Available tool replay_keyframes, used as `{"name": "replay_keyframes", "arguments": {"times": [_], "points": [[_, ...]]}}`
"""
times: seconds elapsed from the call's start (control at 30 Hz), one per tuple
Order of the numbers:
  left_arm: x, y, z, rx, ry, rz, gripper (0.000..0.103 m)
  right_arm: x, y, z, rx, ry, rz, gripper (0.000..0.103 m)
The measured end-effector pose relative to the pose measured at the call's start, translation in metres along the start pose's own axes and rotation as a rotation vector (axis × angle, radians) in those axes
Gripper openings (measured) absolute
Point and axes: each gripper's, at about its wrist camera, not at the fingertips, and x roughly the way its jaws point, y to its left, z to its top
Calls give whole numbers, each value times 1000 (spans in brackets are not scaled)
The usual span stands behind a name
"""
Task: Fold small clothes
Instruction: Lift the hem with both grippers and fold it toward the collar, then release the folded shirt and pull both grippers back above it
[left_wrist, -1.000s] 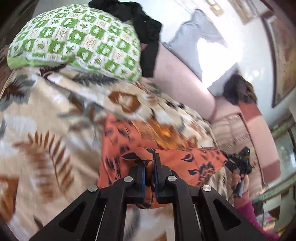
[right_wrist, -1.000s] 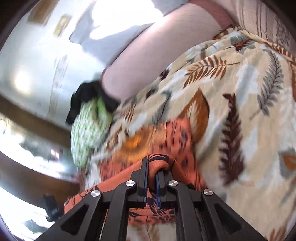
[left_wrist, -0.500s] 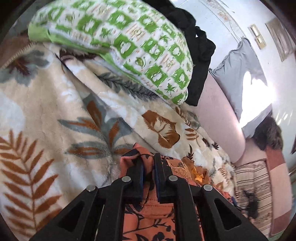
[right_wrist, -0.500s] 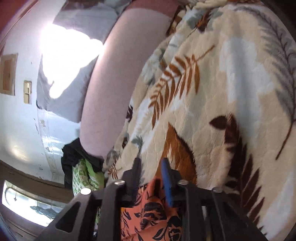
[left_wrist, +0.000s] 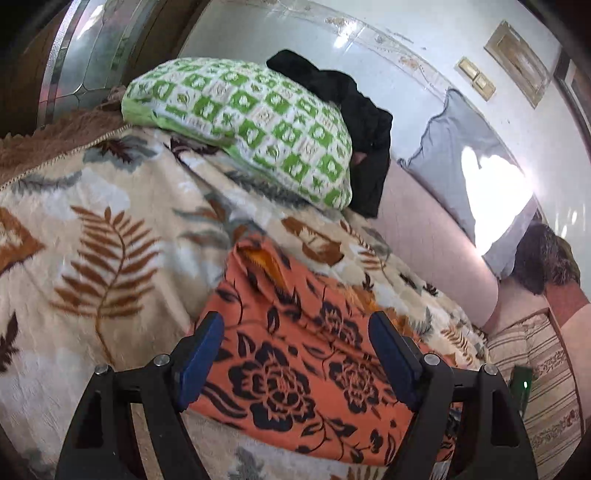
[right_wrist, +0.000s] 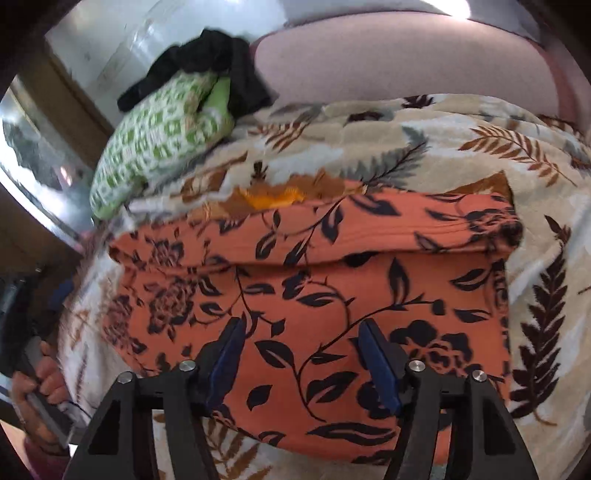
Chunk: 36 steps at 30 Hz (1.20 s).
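Both grippers have just let go of the orange floral garment. A second ago each had its fingers pressed together on a bunched edge of the cloth and was carrying it across the bed; now the left gripper has its fingers spread wide and still opening, with the cloth lying flat beneath and between them but not pinched, and the right gripper shows its fingers parted as well, nothing clamped, the fabric simply resting under them. The garment lies on the leaf-patterned blanket as a neat rectangle, with one layer doubled over: in the right wrist view a folded band runs across its far edge, and a scrap of orange-yellow lining peeks out beyond it. The green checked pillow and a black garment sit well apart at the head of the bed. Judging by this, one fold has been laid and released; the piece looks partly folded, and a further fold across its width, or some smoothing, seems the likely next need.
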Motion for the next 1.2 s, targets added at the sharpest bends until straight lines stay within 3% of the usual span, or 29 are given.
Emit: {"name": "replay_keyframes", "arguments": {"times": [0.1,0.17,0.23,0.33,0.4,0.47,0.57,0.67,0.77,0.83,0.9,0.97,1.07,1.2], "points": [[42,7,-17,35,128,81,81,45,16,25,-113,13,-143,60],[50,16,-16,16,115,106,80,65,13,57,-85,-8,-171,60],[50,19,-7,2,85,103,80,73,1,94,22,-68,-196,59],[44,29,3,-48,65,94,80,53,-8,117,168,-190,-126,60],[38,40,8,-113,54,93,80,37,9,113,149,-210,-40,60],[31,46,13,-145,45,122,80,31,39,99,47,-164,11,60],[24,53,13,-140,30,235,80,42,89,74,-84,-51,87,60],[26,62,12,-163,49,248,80,81,135,61,-127,98,131,58],[33,61,9,-142,96,254,80,109,170,82,-187,41,56,58],[34,58,8,-123,102,246,80,126,168,114,-76,8,25,58],[34,53,10,-100,103,236,80,123,150,138,97,-62,88,59],[31,47,12,-70,102,231,80,102,135,145,176,-147,145,59],[27,30,13,0,80,218,81,67,118,133,112,-167,111,59],[27,0,6,93,92,162,81,16,75,83,64,-139,15,59]]}}
